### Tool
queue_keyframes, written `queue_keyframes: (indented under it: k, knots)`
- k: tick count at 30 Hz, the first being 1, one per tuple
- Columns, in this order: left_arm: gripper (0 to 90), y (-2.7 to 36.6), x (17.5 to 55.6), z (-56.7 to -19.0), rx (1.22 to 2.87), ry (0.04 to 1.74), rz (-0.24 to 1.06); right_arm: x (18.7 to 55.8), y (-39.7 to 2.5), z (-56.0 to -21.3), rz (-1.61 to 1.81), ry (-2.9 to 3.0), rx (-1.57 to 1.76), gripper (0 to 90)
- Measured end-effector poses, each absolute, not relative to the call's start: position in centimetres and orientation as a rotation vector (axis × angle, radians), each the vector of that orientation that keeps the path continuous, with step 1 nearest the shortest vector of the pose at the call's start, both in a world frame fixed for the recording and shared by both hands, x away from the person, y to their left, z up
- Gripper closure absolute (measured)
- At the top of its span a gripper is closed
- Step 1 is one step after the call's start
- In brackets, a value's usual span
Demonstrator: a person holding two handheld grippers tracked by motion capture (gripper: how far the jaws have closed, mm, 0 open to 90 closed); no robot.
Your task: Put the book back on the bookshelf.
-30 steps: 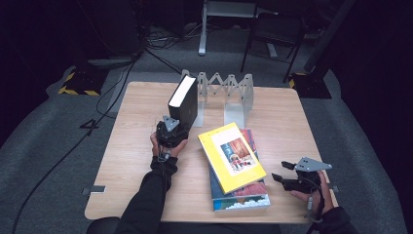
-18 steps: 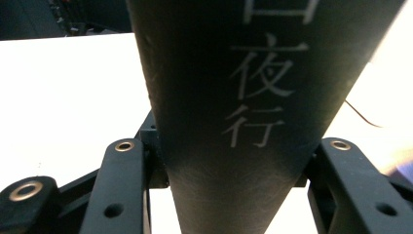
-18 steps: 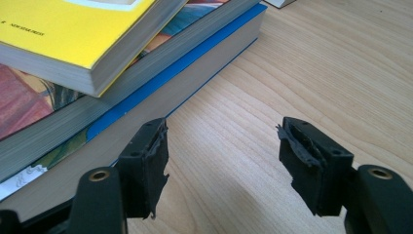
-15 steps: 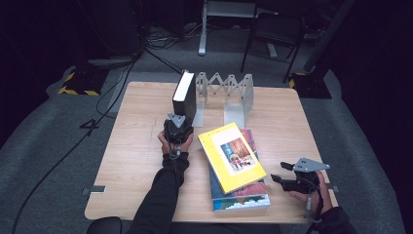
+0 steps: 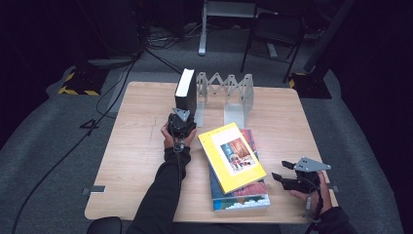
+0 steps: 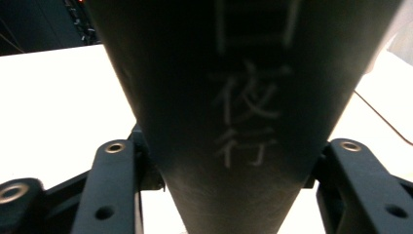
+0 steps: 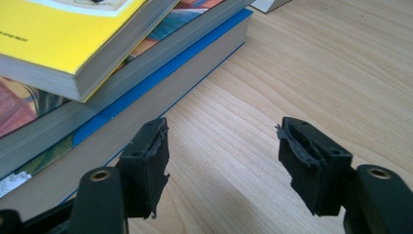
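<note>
Book: the black book (image 5: pixel 186 90) now stands upright at the left end of the metal rack (image 5: pixel 225 94), where half a second ago I still had it leaning and a little short of that spot.
Change: over the last second I have carried it forward and tipped it up; its spine faces me, pale page edges on top.
Left gripper: my left gripper (image 5: pixel 180 122) sits at the near foot of the book, just in front of the rack's left end.
Left jaws: in the left gripper view they flank the dark spine (image 6: pixel 234 112) on both sides, pressed close, so I read them as clamped on it.
Right gripper: my right gripper (image 5: pixel 287 178) hovers low over the worktop (image 5: pixel 131 161), well to the right of the rack and just right of the book stack.
Right jaws: spread wide and empty, bare wood between them in the right gripper view (image 7: pixel 221 161).
Stack: the yellow book (image 5: pixel 231 155) lies on top of the blue-edged book (image 5: pixel 241 197), in front of the rack, untouched.
Meaning: I judge the first book is nearly shelved; it needs seating against a rack divider before I let go.
Next: the yellow book looks like my following pick.
Risk: the book may topple if released while unsupported.
</note>
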State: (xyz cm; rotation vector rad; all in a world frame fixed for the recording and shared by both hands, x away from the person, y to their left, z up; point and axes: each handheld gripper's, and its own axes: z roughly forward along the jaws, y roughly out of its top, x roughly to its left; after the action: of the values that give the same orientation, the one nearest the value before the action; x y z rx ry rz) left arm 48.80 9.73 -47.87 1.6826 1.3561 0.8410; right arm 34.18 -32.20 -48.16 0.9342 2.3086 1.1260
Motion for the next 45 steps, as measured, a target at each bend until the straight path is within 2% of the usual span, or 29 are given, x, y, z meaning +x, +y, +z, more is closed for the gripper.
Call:
queue_keyframes:
  k: [8,11,14,21,45]
  knots:
    - [37.2,12.0,47.6,-47.5,1.778,1.253,0.673,34.1,-32.3,-48.0,1.123,2.297,0.929,35.6]
    - [37.6,12.8,46.4,-47.4,1.861,1.179,0.685,34.1,-32.3,-48.0,1.127,2.302,0.923,35.6]
    - [38.7,13.4,45.6,-47.3,1.871,1.149,0.676,34.1,-32.2,-48.1,1.124,2.312,0.928,35.6]
    - [54.0,13.5,45.5,-47.7,1.881,1.11,0.668,34.1,-32.1,-48.2,1.112,2.319,0.925,35.5]
    - [57.6,12.0,48.0,-47.8,1.838,1.206,0.737,34.2,-32.3,-48.3,1.128,2.318,0.934,35.5]
